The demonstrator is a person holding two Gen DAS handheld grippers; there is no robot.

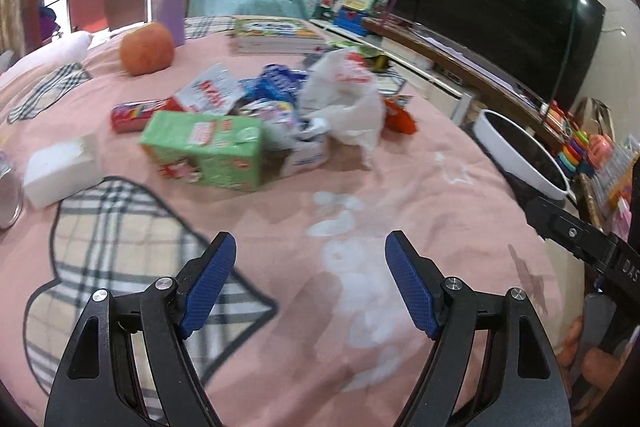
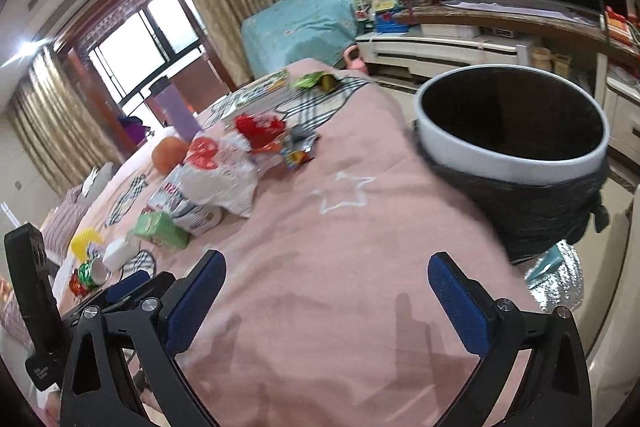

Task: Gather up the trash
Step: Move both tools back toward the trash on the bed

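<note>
Bed, pink cover. Bin, black-lined, at bed's edge. Trash heap mid-bed, well apart from bin: white bag, green carton. Left tongs, right tongs: open, empty. Step: approach. Next: reach, grip one piece.

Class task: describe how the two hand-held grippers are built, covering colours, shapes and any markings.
The left hand-held gripper and the right hand-held gripper look alike: black angular frames with triangular cut-outs, silver round pivot bolts, and two fingers faced with blue textured pads. The right one's black body carries partly legible white lettering. No cables or sleeves show.
</note>
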